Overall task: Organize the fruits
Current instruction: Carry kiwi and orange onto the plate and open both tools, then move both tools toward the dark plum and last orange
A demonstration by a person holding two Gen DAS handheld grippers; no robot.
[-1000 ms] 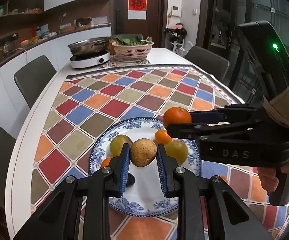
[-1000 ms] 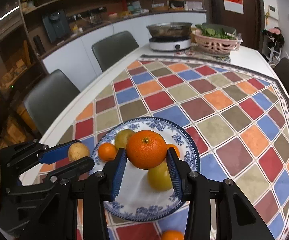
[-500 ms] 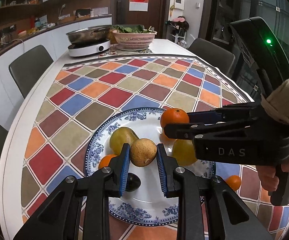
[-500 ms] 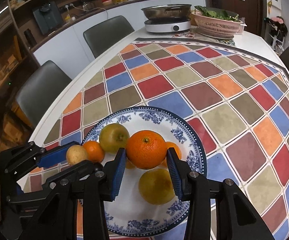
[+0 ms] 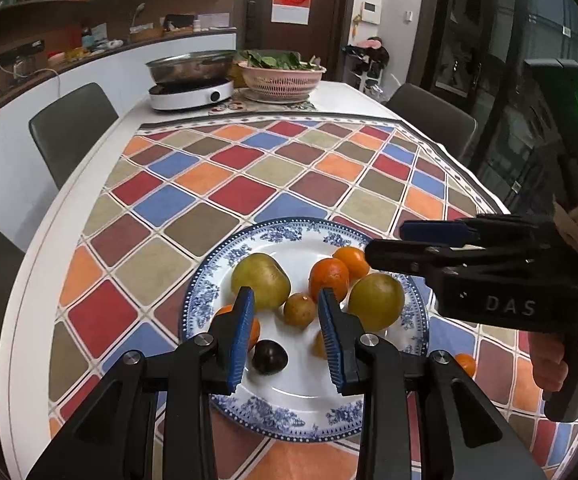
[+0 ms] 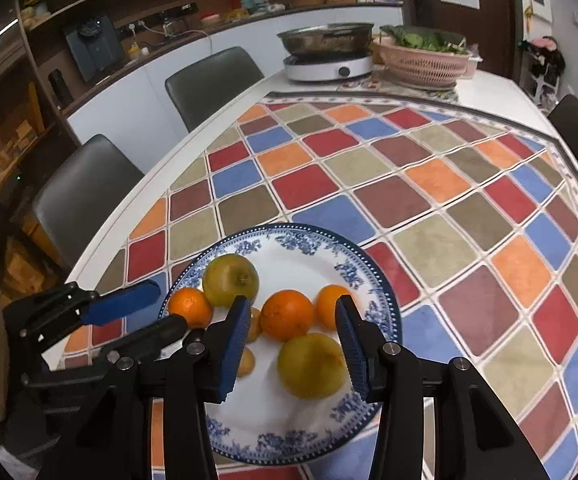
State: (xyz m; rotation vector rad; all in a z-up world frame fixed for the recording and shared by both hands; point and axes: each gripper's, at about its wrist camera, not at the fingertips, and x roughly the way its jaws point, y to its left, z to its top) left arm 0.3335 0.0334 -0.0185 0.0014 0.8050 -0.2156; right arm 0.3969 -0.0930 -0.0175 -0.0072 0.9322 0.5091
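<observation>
A blue-and-white plate [image 5: 273,412] [image 6: 289,444] holds several fruits. In the left wrist view my left gripper [image 5: 286,312] is open above a small brown fruit [image 5: 299,310], with a green apple [image 5: 260,280], an orange [image 5: 328,279], a second green apple [image 5: 376,301] and a dark plum [image 5: 270,357] around it. In the right wrist view my right gripper [image 6: 291,326] is open above the orange [image 6: 286,314], which rests on the plate beside the yellow-green apple [image 6: 312,365]. Both grippers are empty.
A small orange [image 5: 465,363] lies on the checked tablecloth [image 5: 249,184] right of the plate. At the table's far end stand a cooker with a pan [image 5: 191,80] and a pink basket of greens [image 5: 281,74]. Grey chairs [image 6: 209,80] line the table's sides.
Both grippers have opened. The left one let go of the brown fruit and the right one let go of the orange; both fruits now rest on the plate.
</observation>
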